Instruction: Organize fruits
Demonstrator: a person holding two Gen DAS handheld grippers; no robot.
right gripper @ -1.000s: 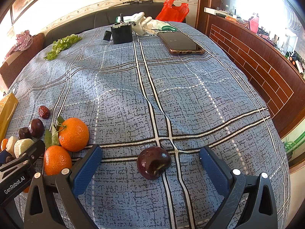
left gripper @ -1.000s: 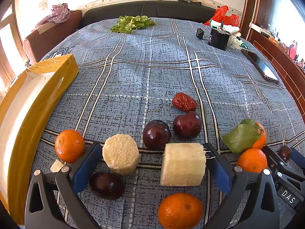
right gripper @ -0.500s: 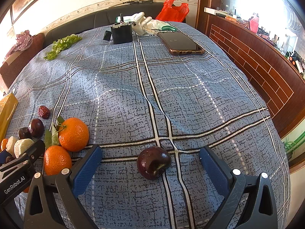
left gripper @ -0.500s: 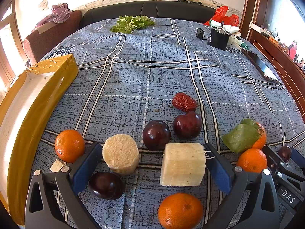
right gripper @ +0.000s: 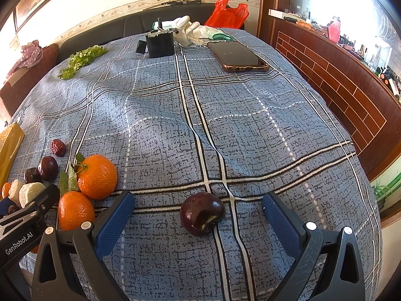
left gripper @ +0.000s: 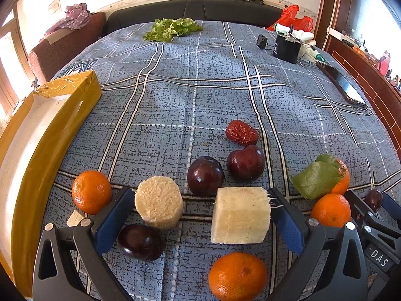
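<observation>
My left gripper [left gripper: 200, 215] is open over the blue checked cloth. Between its fingers lie two pale sugarcane chunks [left gripper: 158, 202] [left gripper: 240, 215], a dark plum [left gripper: 140, 242] and an orange [left gripper: 237, 276]. Just ahead are two more plums [left gripper: 205, 175] [left gripper: 246, 162] and a red date [left gripper: 241, 132]. An orange [left gripper: 91, 192] lies to the left, two oranges [left gripper: 330, 209], one with a leaf [left gripper: 316, 179], to the right. My right gripper [right gripper: 198, 215] is open around a lone plum [right gripper: 202, 213], not touching it.
A yellow cardboard box [left gripper: 47, 135] with a white inside stands at the left edge. Lettuce [left gripper: 173, 28], a black box [right gripper: 160, 44], gloves [right gripper: 190, 31] and a phone [right gripper: 238, 56] lie at the far side. A wooden rail [right gripper: 338, 87] runs along the right.
</observation>
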